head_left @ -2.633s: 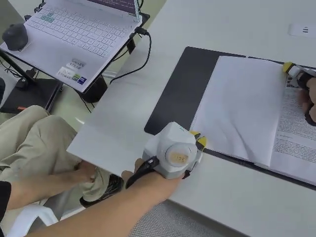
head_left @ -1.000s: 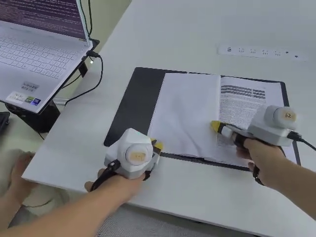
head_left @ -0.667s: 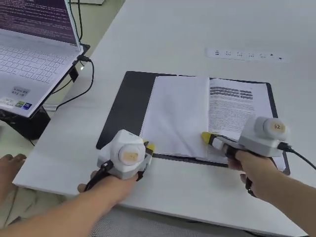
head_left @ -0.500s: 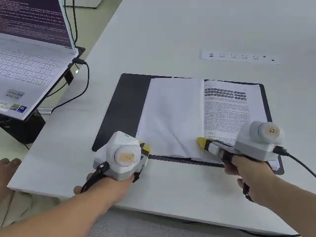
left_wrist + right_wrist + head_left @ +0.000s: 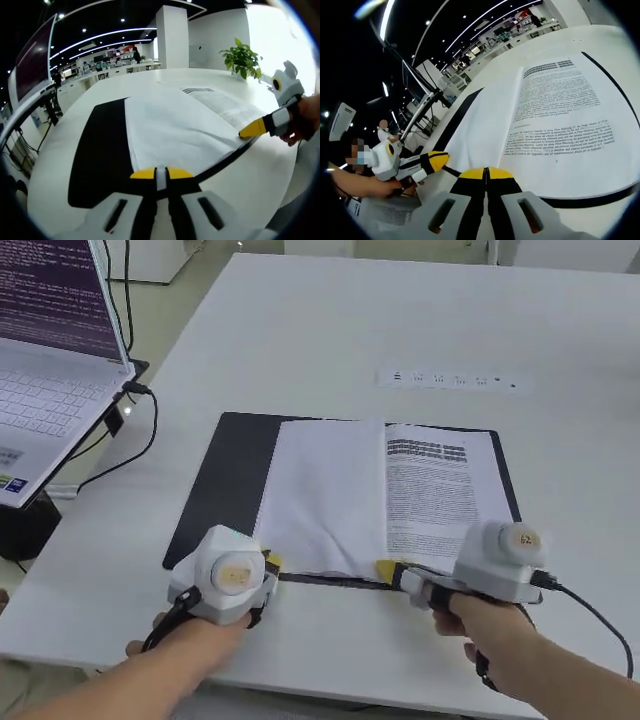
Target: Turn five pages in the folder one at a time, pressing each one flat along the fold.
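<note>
Since a second ago my right claw [image 5: 386, 570] had slid down the fold [image 5: 385, 490] toward me and now lay at its near end, yellow tips at the folder's [image 5: 225, 480] near edge. My left claw [image 5: 270, 562] had kept its place by the near left corner of the turned page [image 5: 325, 495]. Both claws were closed, jaws pressed tip to tip, and I saw nothing held between either pair.

The folder lay open and flat on the white table [image 5: 330, 330]. On its left a broad band of black cover lay bare beside the turned page, which was blank, faintly creased, and met the printed page [image 5: 440, 490] along the fold. The printed page reached almost to the cover's right edge, leaving a thin black margin.

As for room: between the folder's near edge and the table's near edge ran a narrow strip of bare table, and both claws' bodies sat over it. To the right of the folder the table was open and wide. Beyond the far edge, bare table stretched to a power strip [image 5: 445, 378], well apart from the folder. Off the table's left edge stood a laptop [image 5: 50, 370], apart from the cover.
</note>
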Action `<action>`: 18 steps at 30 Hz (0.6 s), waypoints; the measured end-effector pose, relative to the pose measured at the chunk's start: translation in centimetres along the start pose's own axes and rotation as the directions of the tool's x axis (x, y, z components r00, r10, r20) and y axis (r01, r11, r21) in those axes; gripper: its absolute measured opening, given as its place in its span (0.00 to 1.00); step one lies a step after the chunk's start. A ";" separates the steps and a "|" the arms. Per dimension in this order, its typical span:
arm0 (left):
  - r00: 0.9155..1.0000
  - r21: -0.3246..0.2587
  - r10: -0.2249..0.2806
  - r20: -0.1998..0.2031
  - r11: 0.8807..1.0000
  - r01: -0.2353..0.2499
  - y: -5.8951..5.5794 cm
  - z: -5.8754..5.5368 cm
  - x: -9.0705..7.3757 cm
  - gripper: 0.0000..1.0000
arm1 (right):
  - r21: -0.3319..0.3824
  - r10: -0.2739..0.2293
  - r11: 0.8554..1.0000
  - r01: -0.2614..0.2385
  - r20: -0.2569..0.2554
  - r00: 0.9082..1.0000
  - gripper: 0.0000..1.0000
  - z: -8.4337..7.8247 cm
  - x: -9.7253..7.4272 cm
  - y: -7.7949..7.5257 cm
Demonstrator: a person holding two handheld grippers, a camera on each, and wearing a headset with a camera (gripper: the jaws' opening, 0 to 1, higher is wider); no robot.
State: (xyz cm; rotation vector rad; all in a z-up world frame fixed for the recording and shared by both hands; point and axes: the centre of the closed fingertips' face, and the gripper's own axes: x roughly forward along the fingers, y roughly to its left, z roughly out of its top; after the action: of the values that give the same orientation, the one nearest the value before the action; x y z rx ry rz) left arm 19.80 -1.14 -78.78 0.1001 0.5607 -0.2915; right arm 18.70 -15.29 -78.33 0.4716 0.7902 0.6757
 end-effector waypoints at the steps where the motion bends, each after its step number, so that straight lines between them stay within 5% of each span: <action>1: 1.000 0.000 0.001 -0.001 1.000 -0.001 0.0 0.0 0.0 0.05 | 0.008 0.001 1.000 -0.001 -0.006 1.000 0.00 -0.2 -0.1 0.1; 4: 1.000 -0.002 0.002 -0.004 1.000 -0.002 0.0 0.0 0.0 0.05 | 0.081 0.022 0.997 -0.017 -0.063 0.998 0.00 -1.5 -0.7 0.9; 9: 1.000 -0.032 0.006 -0.013 0.999 -0.006 0.2 0.0 0.0 0.04 | 0.128 0.064 0.990 -0.055 -0.069 0.996 0.00 -2.2 -2.4 2.7; 11: 1.000 -0.098 -0.007 -0.028 0.995 0.004 0.4 0.0 0.0 0.03 | 0.156 0.090 0.984 -0.081 -0.056 0.994 0.00 -2.1 -3.1 3.8; 15: 0.994 -0.190 -0.024 -0.110 0.982 0.002 1.2 -0.3 -0.5 0.00 | 0.159 0.080 0.985 -0.072 -0.046 0.996 0.00 -1.5 -5.4 5.1; 18: 0.980 -0.277 -0.059 -0.190 0.961 0.004 1.0 -0.7 -1.4 0.00 | 0.155 0.096 0.984 -0.092 -0.020 0.995 0.00 -0.7 -7.1 6.3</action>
State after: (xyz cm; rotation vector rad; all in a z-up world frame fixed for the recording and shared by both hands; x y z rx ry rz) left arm 18.61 0.33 -78.65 -0.1524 0.7949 -0.2336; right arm 12.19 -15.84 -71.41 0.6444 0.8535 0.7129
